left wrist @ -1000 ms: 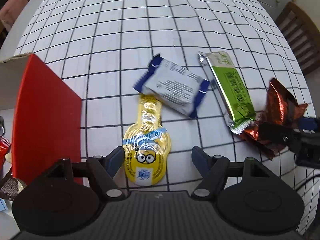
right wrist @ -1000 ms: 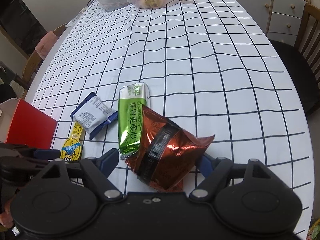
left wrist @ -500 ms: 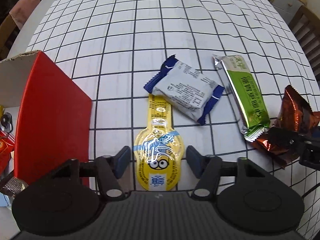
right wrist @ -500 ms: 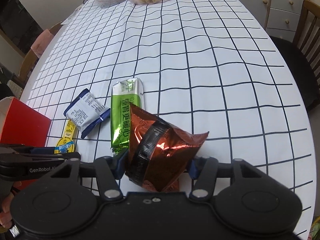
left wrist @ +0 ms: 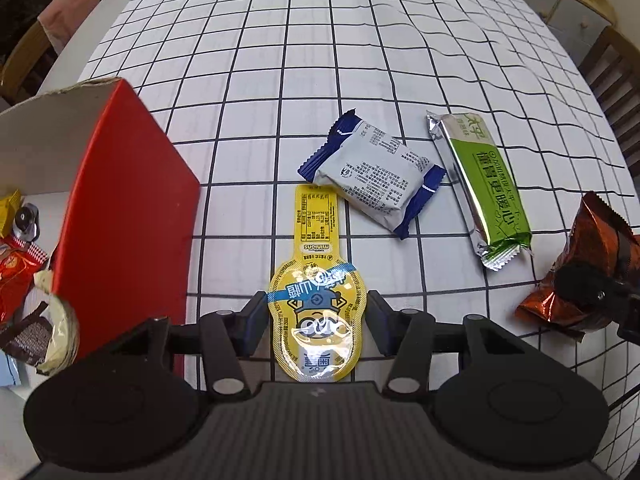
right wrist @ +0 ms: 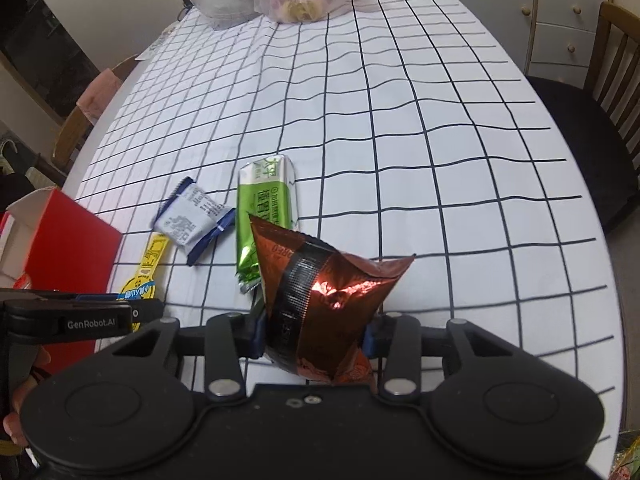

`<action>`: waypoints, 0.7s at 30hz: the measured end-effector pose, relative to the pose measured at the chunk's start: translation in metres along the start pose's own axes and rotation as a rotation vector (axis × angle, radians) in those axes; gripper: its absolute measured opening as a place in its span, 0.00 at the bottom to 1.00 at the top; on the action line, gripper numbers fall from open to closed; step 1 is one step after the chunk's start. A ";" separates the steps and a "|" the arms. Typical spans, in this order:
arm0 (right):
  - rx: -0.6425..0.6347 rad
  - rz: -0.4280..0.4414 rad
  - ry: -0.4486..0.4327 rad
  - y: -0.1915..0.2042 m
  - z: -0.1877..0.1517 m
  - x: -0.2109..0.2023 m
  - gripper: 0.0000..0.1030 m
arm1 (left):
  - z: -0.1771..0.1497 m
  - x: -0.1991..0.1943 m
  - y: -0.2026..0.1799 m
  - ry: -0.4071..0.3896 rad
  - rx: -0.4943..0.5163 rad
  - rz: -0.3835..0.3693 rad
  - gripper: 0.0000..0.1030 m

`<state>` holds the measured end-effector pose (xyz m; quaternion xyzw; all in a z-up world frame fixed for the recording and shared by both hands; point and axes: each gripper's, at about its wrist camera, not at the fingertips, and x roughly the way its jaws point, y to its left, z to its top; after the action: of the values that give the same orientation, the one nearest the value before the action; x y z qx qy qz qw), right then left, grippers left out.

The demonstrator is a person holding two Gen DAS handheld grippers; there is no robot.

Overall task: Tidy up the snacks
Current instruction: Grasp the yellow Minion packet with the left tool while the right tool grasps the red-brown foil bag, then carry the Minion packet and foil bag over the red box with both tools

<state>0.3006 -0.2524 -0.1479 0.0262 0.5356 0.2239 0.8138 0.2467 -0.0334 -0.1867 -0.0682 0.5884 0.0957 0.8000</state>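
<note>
Both grippers were at the grasping step of clearing loose snacks into the red box (left wrist: pixel 128 208). The left gripper (left wrist: pixel 316 322) had its 2 fingers pressed against the round end of the yellow Minions pouch (left wrist: pixel 316 304), which lay flat on the checked tablecloth (left wrist: pixel 360 60) just beside the box, its narrow tail tucked under the blue-and-white packet (left wrist: pixel 376 176). The right gripper (right wrist: pixel 314 336) was clamped on the copper foil bag (right wrist: pixel 320 300), whose upper end stood up in front of the green bar (right wrist: pixel 266 216) still lying on the cloth. Several wrappers already sat inside the box. The next move probably called for lifting the pouch clear without dragging the packet resting on its tail, then carrying each snack over the box wall before releasing.
</note>
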 end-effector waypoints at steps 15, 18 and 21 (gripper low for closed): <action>-0.069 0.090 -0.035 0.042 -0.024 -0.062 0.39 | -0.029 -0.082 0.030 -0.056 -0.006 -0.062 0.50; -0.091 0.104 -0.039 0.058 -0.027 -0.069 0.39 | -0.036 -0.100 0.040 -0.073 0.000 -0.077 0.50; -0.109 0.117 -0.050 0.076 -0.029 -0.076 0.39 | -0.042 -0.119 0.054 -0.092 -0.002 -0.089 0.50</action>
<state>0.2249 -0.2200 -0.0735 0.0189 0.4995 0.2991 0.8128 0.1609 0.0013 -0.0856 -0.0909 0.5471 0.0636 0.8297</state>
